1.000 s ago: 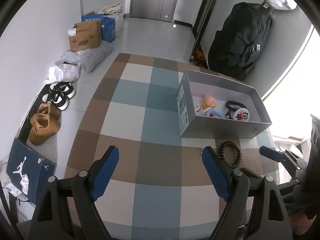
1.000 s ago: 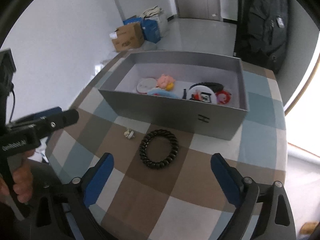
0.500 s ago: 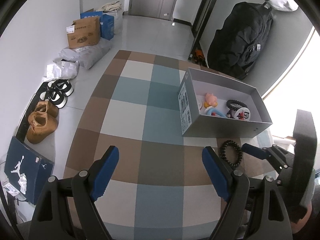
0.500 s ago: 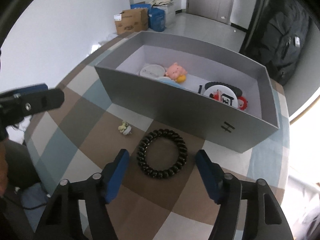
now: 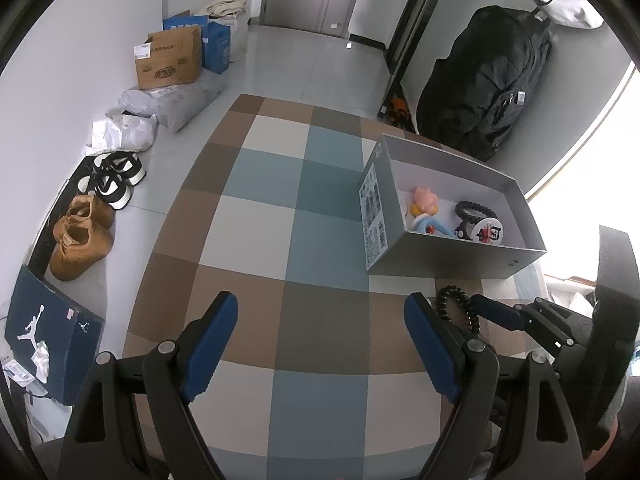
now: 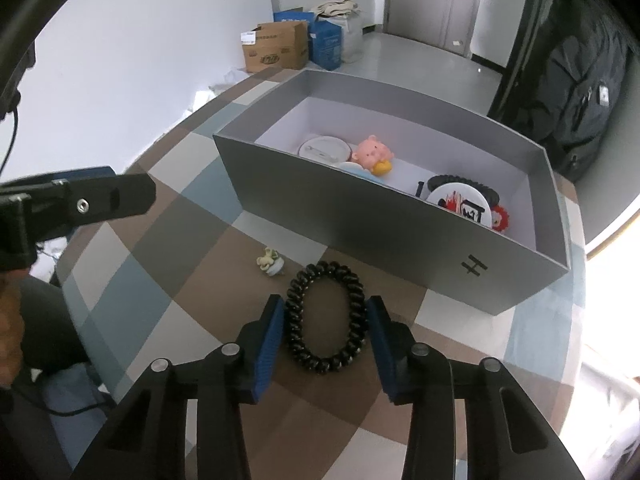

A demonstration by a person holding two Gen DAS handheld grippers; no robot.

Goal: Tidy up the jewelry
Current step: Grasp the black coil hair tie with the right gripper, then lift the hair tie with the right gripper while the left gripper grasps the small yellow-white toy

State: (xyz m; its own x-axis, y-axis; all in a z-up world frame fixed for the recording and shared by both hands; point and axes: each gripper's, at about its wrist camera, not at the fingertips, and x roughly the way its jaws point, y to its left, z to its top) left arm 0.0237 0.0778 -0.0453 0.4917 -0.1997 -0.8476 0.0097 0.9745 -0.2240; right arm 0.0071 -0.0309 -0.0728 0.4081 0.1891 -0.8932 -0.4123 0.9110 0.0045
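At far left the left gripper [image 5: 320, 344] hangs over the checked cloth [image 5: 256, 240] with its jaws wide apart and nothing between them. Just right of it, the small flower charm [image 6: 270, 262] lies loose on the cloth. The right gripper [image 6: 326, 334] has just been closing, and its pads now squeeze the black spiral bracelet [image 6: 326, 318] into an oval; a second ago it lay round and free. The grasp looks ready for a lift into the grey box [image 6: 400, 236] beyond
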